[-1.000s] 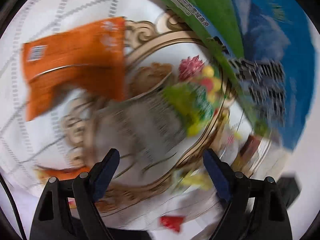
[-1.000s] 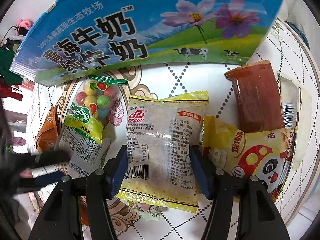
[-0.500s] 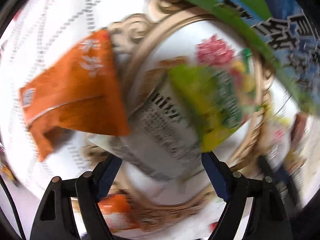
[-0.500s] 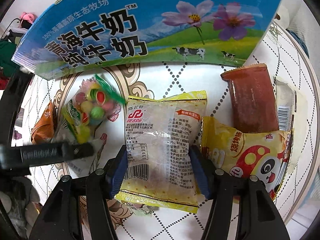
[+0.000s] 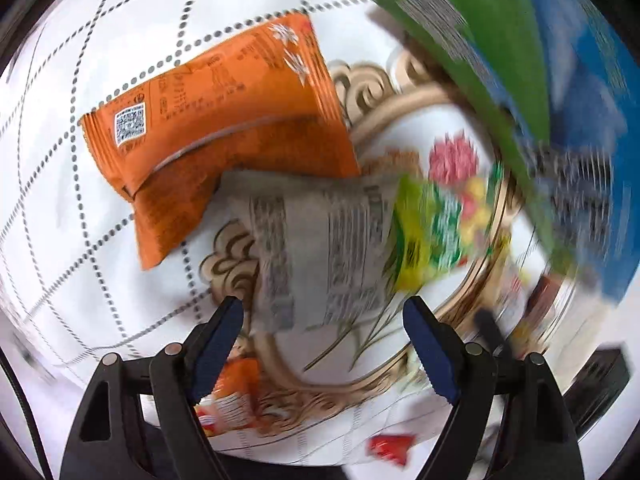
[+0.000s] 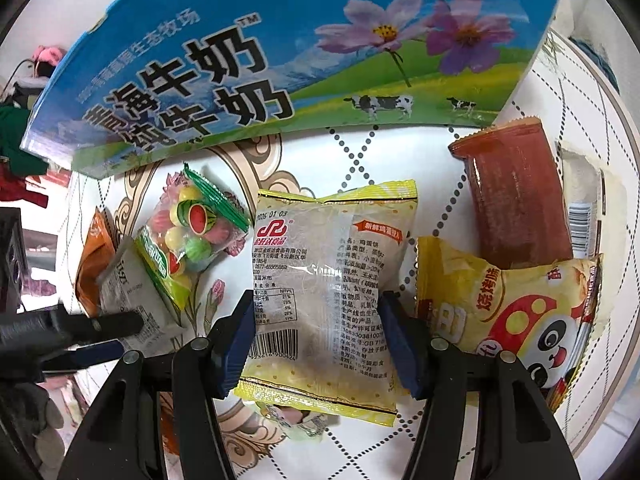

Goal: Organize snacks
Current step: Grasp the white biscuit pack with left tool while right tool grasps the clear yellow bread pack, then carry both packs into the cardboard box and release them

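- Right gripper [image 6: 316, 340]: jaws apart, straddling the lower half of the yellow-edged clear packet [image 6: 326, 280]. Pads sit at its side edges; can't tell if they touch yet. Nothing clamped.
- That packet lies flat on the tabletop [image 6: 360, 152], near the middle, barcode end toward the gripper.
- Left gripper [image 5: 324, 332]: also wide open, holding nothing, hovering over the near end of the candy bag [image 5: 340, 248]. View is motion-blurred, so contact is unclear.
- Candy bag: grey printed end nearest the gripper, green/yellow end with round sweets away from it. Its far corner overlaps the orange packet [image 5: 224, 120].
- Milk carton box [image 6: 280, 52] stands behind the snacks; my guess is it's the bin to fill.
- Right side: red-brown wrapped bar [image 6: 516, 196], panda packet [image 6: 516, 312] partly over its lower end and just beside the clear packet.
- Handling, judged: all light, soft film pouches, slick and crinkly. Clear packet looks puffy with a crumbly cake inside, so squeeze gently.
- Best hold for it: across the width at the flat sealed end or mid-body, not hard on the contents.
- Candy bag: lumpy, contents shift; pinch the flat printed end.
- Risk: film slips out of the pads, or the panda packet gets dragged along.
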`<state>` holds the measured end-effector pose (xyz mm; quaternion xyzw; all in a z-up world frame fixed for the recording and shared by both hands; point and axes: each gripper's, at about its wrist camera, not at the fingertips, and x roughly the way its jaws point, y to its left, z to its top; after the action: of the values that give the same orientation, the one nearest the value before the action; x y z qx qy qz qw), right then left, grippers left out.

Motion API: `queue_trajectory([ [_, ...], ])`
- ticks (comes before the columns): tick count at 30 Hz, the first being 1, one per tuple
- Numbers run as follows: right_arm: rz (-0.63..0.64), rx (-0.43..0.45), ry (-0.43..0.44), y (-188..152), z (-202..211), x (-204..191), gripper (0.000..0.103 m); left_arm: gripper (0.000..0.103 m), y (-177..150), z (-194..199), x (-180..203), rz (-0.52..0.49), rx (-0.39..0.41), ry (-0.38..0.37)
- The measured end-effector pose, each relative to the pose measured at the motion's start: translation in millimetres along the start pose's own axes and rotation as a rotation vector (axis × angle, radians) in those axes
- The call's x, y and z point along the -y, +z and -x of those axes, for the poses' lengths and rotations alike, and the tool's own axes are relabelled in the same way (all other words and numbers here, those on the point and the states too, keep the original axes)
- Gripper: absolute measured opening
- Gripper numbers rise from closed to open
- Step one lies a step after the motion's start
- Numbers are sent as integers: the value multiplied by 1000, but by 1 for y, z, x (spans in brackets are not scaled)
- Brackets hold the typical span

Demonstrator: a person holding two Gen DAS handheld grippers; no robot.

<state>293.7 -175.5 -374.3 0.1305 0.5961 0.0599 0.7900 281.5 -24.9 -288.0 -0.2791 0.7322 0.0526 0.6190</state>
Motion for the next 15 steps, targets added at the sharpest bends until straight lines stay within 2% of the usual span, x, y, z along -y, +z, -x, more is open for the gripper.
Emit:
queue_trajectory([
  [2, -11, -3, 7, 5, -4, -1, 64, 82, 8, -8, 2, 3, 26, 53],
  [5, 8, -12, -2, 10, -10, -7, 61, 74, 10, -14, 18, -58, 67, 121],
  [6, 42, -14, -9, 10, -10, -11, 58, 64, 5, -12, 27, -133, 97, 142],
  [7, 68, -16, -12, 7, -7, -15, 56, 61, -3, -12, 38, -239, 119, 175],
  [10, 193, -72, -19, -1, -6, -27, 55, 60, -31, -21, 62, -499, 127, 287],
  [12, 251, -109, -22, -8, -6, -32, 55, 60, -43, -32, 66, -580, 104, 346],
  [15, 311, -158, -47, -16, -9, -36, 57, 61, -44, -44, 65, -576, 75, 356],
])
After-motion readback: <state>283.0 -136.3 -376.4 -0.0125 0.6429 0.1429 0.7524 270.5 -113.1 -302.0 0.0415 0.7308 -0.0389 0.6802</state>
